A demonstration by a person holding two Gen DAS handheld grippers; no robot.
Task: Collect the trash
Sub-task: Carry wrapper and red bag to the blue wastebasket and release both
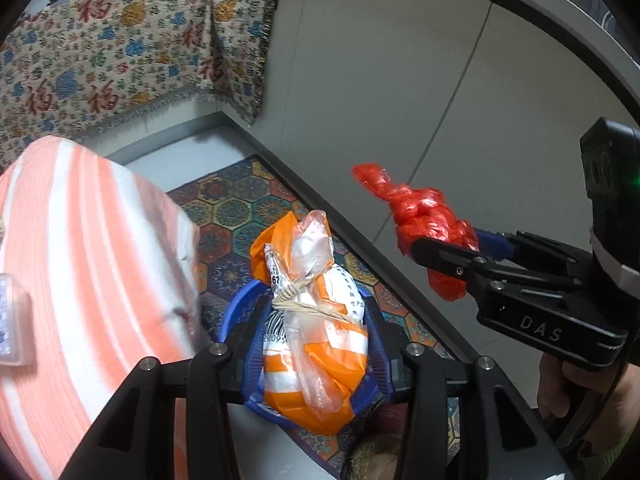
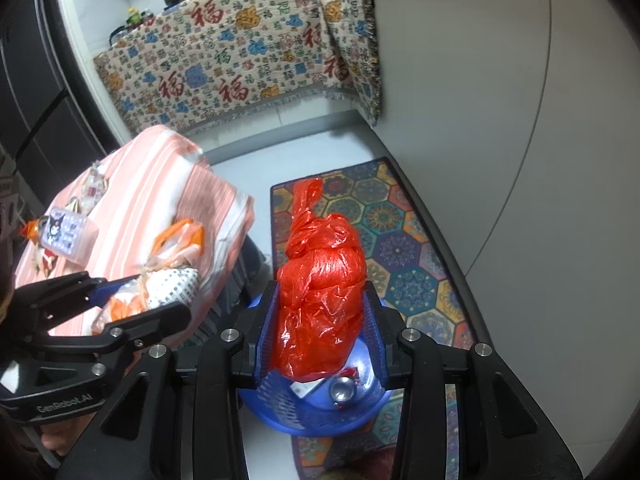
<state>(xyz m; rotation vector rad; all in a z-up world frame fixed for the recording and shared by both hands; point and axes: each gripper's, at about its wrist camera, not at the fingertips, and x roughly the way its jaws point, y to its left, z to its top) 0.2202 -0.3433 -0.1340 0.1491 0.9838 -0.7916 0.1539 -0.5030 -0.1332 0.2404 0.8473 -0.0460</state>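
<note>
Although both bundles are already lifted, neither is seen inside the bin yet, so the collecting is judged to be partly done. A striped pink-and-white cloth [image 2: 160, 208] covers a low surface at the left, and on it a small patterned box [image 2: 66, 230] and some small wrappers [image 2: 94, 184] are left lying; whether these count as trash cannot be told. On the floor a patterned mat [image 2: 400, 240] is spread, and at its near end a blue trash basket [image 2: 316, 412] is set, with a metal can [image 2: 342, 390] and scraps already in it.

Directly above the basket a knotted red bag [image 2: 320, 292] is held by the right gripper [image 2: 320, 336], whose blue pads are pressed against both sides of the bundle. An orange-and-white bag [image 1: 316, 328], tied with string, is clamped in the same way by the left gripper [image 1: 316, 344]. In the left wrist view the blue rim is seen just behind and below this bag, so it seems to be carried over or beside the basket, though which of the two cannot be settled.

What remains, by this judgement, is that both bags be released into the basket, the red one appearing closest to being dropped. After that, any remaining litter on the cloth would have to be gathered.
</note>
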